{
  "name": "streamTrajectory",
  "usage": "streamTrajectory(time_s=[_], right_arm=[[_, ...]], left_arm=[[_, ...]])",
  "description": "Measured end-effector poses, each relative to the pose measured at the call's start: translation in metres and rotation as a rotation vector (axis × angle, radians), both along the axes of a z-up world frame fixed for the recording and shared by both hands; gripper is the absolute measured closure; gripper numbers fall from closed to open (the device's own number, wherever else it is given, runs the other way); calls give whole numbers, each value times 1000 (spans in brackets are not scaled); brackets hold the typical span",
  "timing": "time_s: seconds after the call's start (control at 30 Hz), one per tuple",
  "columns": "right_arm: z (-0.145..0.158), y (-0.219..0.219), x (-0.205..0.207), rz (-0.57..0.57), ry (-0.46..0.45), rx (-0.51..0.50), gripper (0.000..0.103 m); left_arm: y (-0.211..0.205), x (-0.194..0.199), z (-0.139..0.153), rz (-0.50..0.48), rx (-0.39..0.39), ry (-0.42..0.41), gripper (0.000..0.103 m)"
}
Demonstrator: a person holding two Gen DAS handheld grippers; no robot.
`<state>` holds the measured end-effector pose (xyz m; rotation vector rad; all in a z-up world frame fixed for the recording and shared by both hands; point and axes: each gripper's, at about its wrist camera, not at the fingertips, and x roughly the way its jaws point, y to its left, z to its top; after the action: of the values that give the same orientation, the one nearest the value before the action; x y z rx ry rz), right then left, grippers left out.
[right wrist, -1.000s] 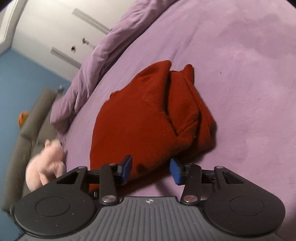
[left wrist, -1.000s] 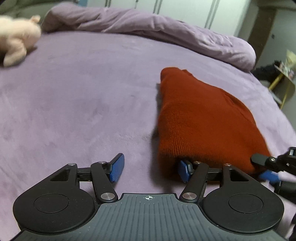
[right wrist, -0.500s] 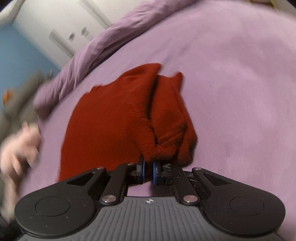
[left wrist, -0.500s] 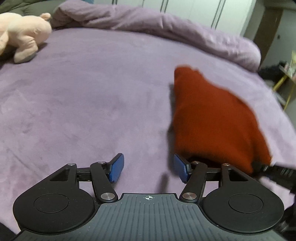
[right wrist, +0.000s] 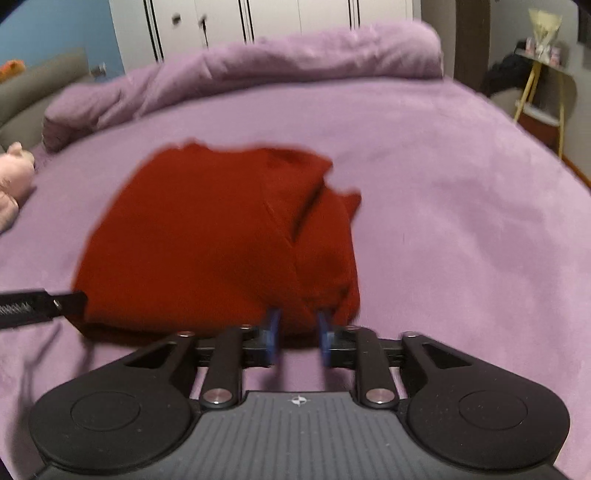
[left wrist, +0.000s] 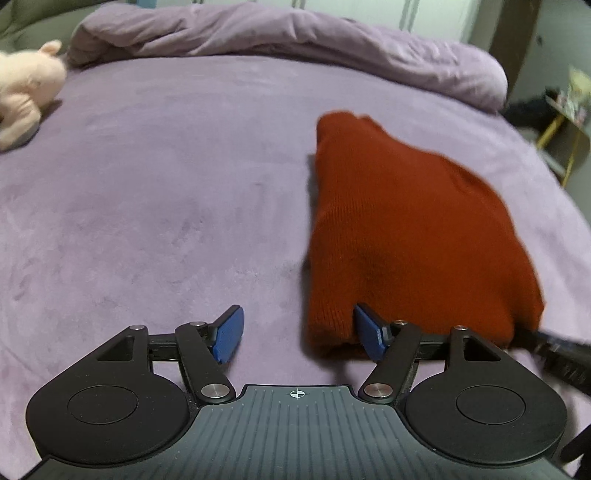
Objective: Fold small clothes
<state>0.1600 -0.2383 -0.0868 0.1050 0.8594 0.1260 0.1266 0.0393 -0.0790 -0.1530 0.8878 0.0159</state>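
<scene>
A rust-red knitted sweater (left wrist: 406, 229) lies folded on the purple bed cover (left wrist: 166, 192). My left gripper (left wrist: 299, 332) stands open and its jaws are still opening. Its right pad rests against the sweater's near left corner, which reaches a little way in between the pads; the left pad is over bare cover. In the right wrist view the sweater (right wrist: 207, 236) fills the middle, with a fold ridge on its right side. My right gripper (right wrist: 297, 332) is at the sweater's near right edge. Its jaws are opening, a narrow gap apart, with the cloth edge at their tips.
A rolled purple duvet (left wrist: 295, 40) runs along the far side of the bed. A pink plush toy (left wrist: 26, 92) lies at the far left. White wardrobe doors (right wrist: 258, 22) stand behind. A yellow-legged side table (right wrist: 543, 74) stands off the bed's right edge.
My right gripper rolled upright, shut on the sweater's right fold half a second ago, and its pads have now parted. The left gripper's right pad left the sweater's corner and came back; its jaws are wider.
</scene>
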Motion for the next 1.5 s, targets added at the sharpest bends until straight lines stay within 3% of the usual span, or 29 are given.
streamTrajectory(time_s=[0.13,0.2,0.27,0.3,0.33,0.57,0.7,0.87,0.97,1.17,1.5], right_arm=[[9,2,-4,11,43,-7,79],[13,5,-10,40,81,-1,74],[19,8,-20,65,107,-8,55],[22,11,-25,77,118,-23,39],[25,13,-31,93,122,-36,33],[52,27,-49,127,148,-67,6],[59,40,-46,118,170,-148,4],[62,52,-42,118,214,-221,4],[66,52,-44,104,205,-223,4],[70,42,-42,65,218,-182,4],[72,41,-42,42,220,-185,4]], left_arm=[[-5,-9,9,14,-7,17,31],[-7,-17,15,18,7,17,25],[-11,-25,22,20,37,18,14],[-12,-29,26,23,54,23,8],[-12,-32,29,28,64,26,7],[-6,-47,54,46,26,50,2],[-5,-59,67,62,41,-2,1],[-10,-58,76,42,98,26,1],[-15,-58,78,20,135,31,1],[-15,-56,79,9,111,68,1],[-17,-54,77,7,137,94,1]])
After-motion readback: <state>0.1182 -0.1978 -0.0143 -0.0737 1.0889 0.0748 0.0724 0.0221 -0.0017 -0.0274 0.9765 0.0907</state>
